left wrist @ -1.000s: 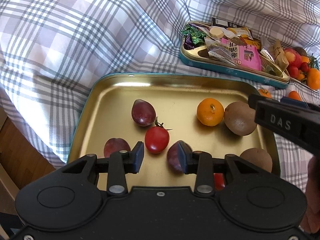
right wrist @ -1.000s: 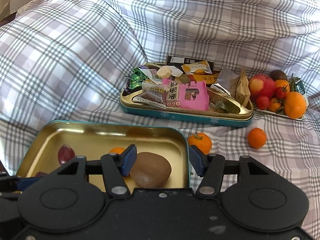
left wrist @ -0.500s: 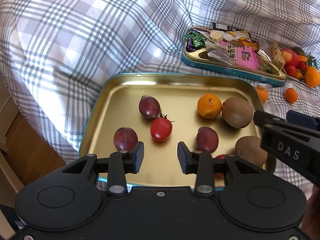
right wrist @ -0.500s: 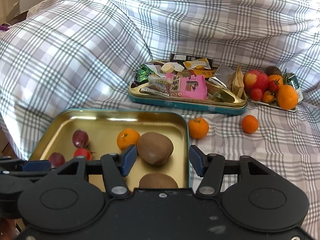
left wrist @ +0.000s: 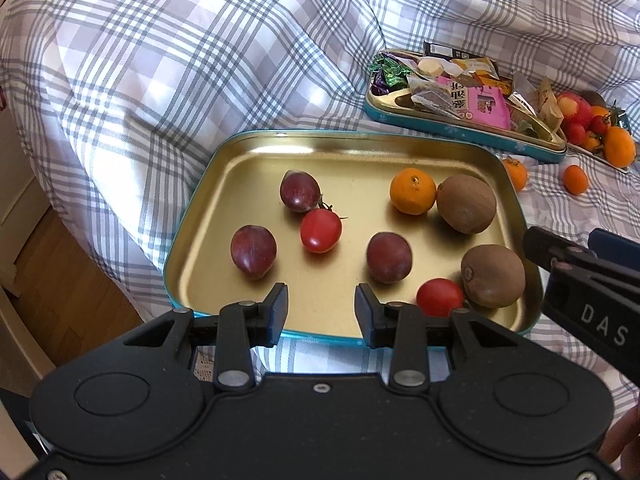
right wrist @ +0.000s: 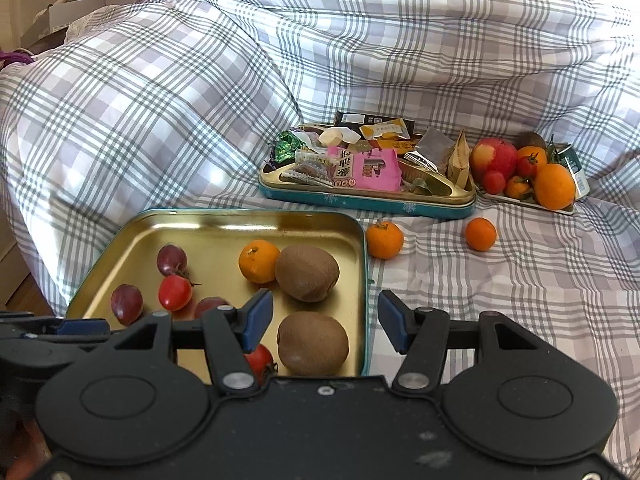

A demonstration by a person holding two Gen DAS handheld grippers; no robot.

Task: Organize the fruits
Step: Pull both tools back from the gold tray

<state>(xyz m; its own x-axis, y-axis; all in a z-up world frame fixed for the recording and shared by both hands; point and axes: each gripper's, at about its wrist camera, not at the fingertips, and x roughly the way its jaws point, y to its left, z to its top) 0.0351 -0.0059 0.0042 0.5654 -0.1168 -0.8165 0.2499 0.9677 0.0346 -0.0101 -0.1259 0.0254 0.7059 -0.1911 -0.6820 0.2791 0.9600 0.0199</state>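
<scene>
Hovering empty with jaws apart, the left gripper [left wrist: 321,307] and right gripper [right wrist: 325,321] overlook the gold tray [left wrist: 280,152] holding fruit; only the right wrist view shows the white plate [right wrist: 520,201] fully, beyond the snack tin [right wrist: 360,200].

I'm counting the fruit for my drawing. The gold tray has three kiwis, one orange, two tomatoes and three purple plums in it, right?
Not quite: the gold tray holds two kiwis, not three. The left wrist view shows one kiwi beside the orange and another kiwi nearer the camera. One orange, two tomatoes and three purple plums is right.
</scene>
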